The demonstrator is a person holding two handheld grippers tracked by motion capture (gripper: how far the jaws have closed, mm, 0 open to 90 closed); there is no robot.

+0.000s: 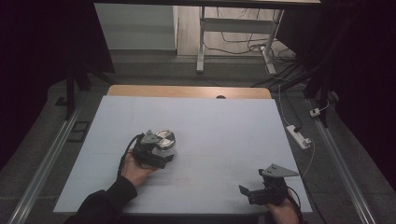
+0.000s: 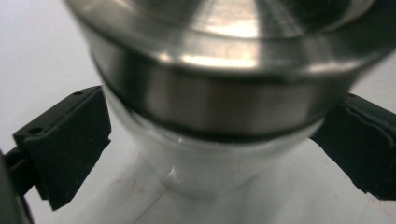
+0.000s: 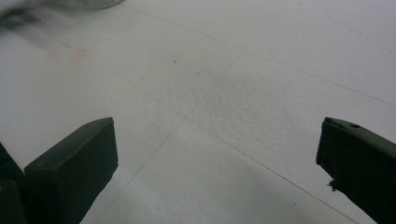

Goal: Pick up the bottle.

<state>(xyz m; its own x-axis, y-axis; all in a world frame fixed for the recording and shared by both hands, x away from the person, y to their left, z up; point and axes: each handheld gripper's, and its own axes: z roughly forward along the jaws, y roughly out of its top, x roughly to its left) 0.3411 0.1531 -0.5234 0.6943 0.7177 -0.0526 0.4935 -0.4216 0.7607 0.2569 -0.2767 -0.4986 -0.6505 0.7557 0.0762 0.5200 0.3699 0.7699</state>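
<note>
On my left, my left gripper [image 1: 161, 150] is up against the metal-lidded jar [image 1: 165, 139], which stands left of the middle of the white table [image 1: 224, 135]. In the left gripper view the jar [image 2: 219, 102] looms very close: a brushed steel lid with a broad band, and below it a clear or pale body narrowing toward the table. My two black jaws stand one on each side of that body, just under the lid's band. The right one looks to be touching the jar or nearly so; the left one has a sliver of table showing between its pad and the body. So I judge these jaws as spread around the jar, closing in but not yet clenched on it (the blur at this range keeps me from swearing to contact on the right).

The step in hand, as I read it, is taking hold of the jar. The next move calls for squeezing evenly on the body below the band, keeping the jar upright so it does not tip or skid on the smooth sheet.

Over on the right, my right gripper [image 1: 261, 189] waits near the table's near right corner, well apart from the jar. Its jaws [image 3: 219, 172] stand wide apart over bare white surface, holding nothing
</note>
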